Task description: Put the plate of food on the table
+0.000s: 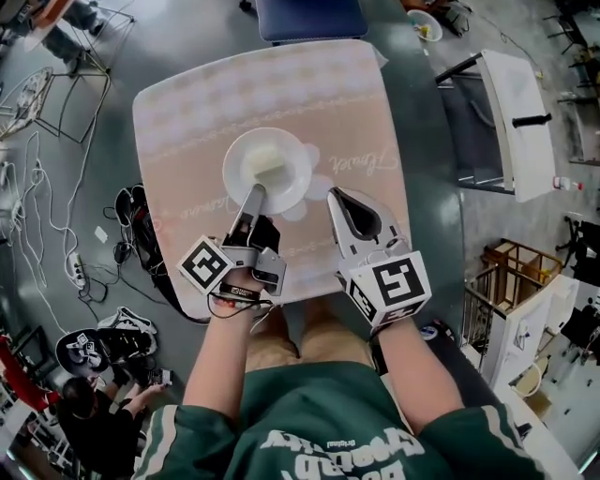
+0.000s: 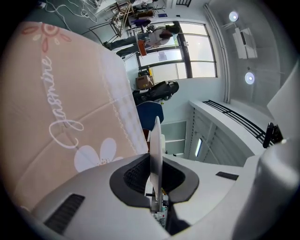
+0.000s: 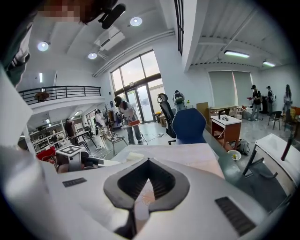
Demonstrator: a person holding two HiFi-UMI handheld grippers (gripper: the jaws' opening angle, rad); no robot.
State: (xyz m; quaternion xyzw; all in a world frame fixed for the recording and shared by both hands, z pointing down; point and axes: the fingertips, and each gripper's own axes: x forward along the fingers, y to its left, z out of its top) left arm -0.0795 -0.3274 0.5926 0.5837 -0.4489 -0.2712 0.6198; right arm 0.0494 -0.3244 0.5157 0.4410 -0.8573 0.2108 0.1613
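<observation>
A white plate [image 1: 286, 155] with a pale block of food [image 1: 266, 165] is over the middle of the table [image 1: 187, 112], which has a pink patterned cloth. Whether the plate rests on the cloth I cannot tell. My left gripper [image 1: 256, 192] is shut on the plate's near rim. In the left gripper view the plate [image 2: 155, 140] stands edge-on between the pads, with the cloth [image 2: 70, 93] at the left. My right gripper [image 1: 335, 195] hovers just right of the plate, shut and holding nothing. In the right gripper view its tips [image 3: 147, 159] meet over the table [image 3: 187, 157].
A blue chair [image 1: 309, 19] stands at the table's far side. A white bench [image 1: 516, 112] is off to the right. Cables [image 1: 56, 216] and dark bags [image 1: 131, 225] lie on the floor at the left. The person's lap is against the near edge.
</observation>
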